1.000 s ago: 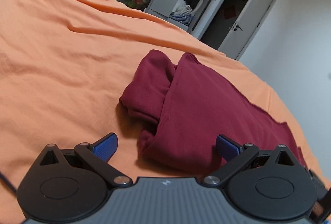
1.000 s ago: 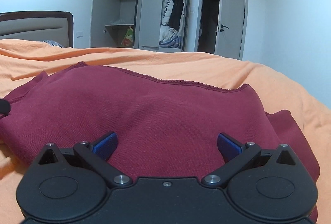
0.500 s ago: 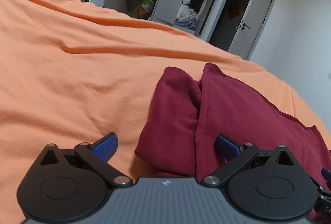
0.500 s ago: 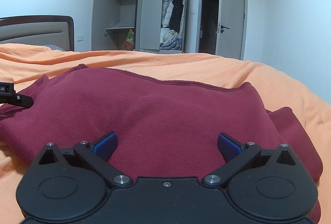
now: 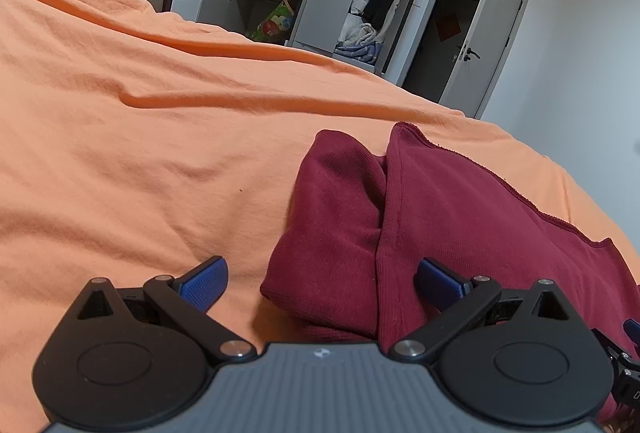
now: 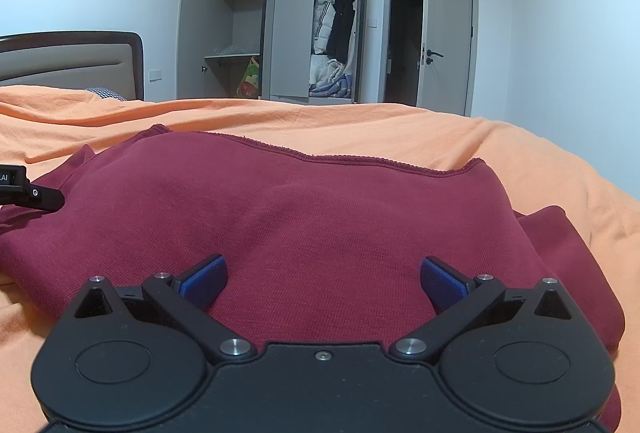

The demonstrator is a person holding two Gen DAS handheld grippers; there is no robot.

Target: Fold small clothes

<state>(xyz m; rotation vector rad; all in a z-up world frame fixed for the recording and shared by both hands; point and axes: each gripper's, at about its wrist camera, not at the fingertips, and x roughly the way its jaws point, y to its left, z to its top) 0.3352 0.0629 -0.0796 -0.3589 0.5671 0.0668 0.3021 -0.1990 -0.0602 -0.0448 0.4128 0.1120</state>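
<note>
Blue pads faced each other across a wide gap on the left tool [image 5: 322,279], its jaws spread and holding nothing. Its left finger [image 5: 204,283] hung over bare orange bedsheet [image 5: 140,161], while its right finger [image 5: 440,281] sat against the dark red garment [image 5: 460,217]. The near left corner of that garment lay between the two fingers, folded into thick layers, with a rolled fold just ahead and a raw stitched hem running away to the right. At the far lower right of this view a bit of black hardware with a blue tip [image 5: 628,349] showed; it looked to be the right tool, though too little was visible to be sure.

The right tool [image 6: 323,279] was likewise spread wide and gripped nothing. Both of its blue fingers [image 6: 202,281] lay low over the dark red garment [image 6: 304,225], which filled the space between and ahead of them; whether the pads actually pressed the cloth could not be told. The hem crossed ahead of the tool from left to right, and a second layer of the cloth stuck out to the right. At the left edge a black part of the left tool [image 6: 28,189] rested by the garment's left end.

Beyond the garment the orange bedsheet [image 6: 400,129] stretched on, wrinkled. Further ahead to the left stood a padded headboard [image 6: 68,61], and straight ahead an open grey wardrobe [image 6: 288,29] with hanging clothes, beside an open door [image 6: 448,29].
</note>
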